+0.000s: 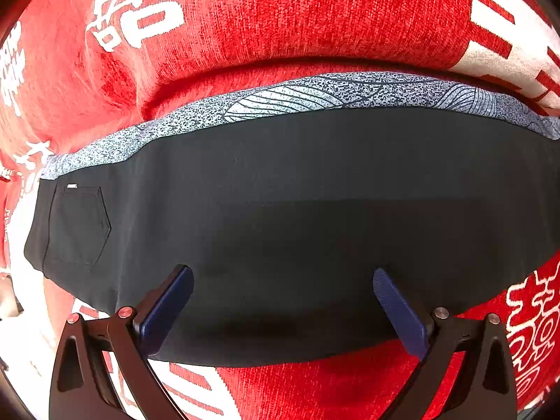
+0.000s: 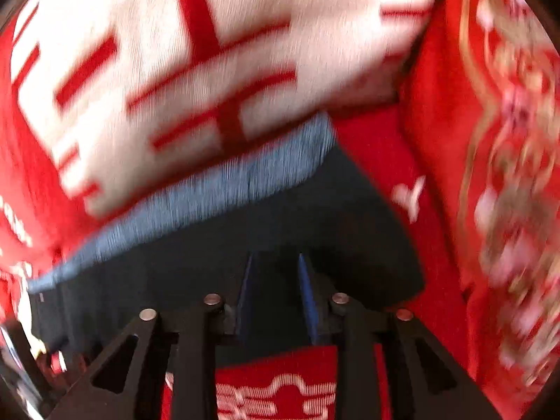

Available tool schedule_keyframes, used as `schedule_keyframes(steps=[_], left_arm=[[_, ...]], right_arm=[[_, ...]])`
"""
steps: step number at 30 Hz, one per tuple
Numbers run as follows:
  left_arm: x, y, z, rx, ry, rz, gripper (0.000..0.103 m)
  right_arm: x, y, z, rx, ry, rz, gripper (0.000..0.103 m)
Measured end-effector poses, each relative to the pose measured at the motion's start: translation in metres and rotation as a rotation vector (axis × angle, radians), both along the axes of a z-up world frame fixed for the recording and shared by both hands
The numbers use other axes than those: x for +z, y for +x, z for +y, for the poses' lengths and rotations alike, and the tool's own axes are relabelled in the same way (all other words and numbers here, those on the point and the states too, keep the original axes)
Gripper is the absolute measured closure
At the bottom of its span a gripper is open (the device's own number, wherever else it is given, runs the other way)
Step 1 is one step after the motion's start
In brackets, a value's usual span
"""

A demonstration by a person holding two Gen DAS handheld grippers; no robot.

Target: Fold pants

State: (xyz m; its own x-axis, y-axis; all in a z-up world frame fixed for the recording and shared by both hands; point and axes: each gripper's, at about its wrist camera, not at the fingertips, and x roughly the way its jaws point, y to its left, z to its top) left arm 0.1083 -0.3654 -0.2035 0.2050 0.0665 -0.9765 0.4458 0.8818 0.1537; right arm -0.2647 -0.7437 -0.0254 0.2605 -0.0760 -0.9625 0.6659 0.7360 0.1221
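Pants (image 1: 297,217), black, long axis crosswise on red blanket (image 1: 315,28); left gripper (image 1: 283,280) spread wide above near edge; right gripper (image 2: 276,269) narrowed, grasp indiscernible through blur.

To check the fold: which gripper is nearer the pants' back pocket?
Left. The left gripper hangs over the pants right of the back pocket; the right gripper is at their far end.

right view: motion-blurred | pants (image 2: 315,217) grip unclear | pants (image 1: 297,227) cut off right
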Motion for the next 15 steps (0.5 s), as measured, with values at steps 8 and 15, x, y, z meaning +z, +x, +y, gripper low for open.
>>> schedule_keyframes(steps=[8, 15], left_arm=[[-0.002, 0.002, -0.004, 0.008, 0.001, 0.007, 0.0], [-0.004, 0.002, -0.007, 0.003, 0.014, 0.0, 0.0]], right_arm=[[-0.007, -0.001, 0.018, 0.06, 0.05, -0.044, 0.032], [-0.003, -0.003, 0.023, 0.137, 0.008, -0.028, 0.027]])
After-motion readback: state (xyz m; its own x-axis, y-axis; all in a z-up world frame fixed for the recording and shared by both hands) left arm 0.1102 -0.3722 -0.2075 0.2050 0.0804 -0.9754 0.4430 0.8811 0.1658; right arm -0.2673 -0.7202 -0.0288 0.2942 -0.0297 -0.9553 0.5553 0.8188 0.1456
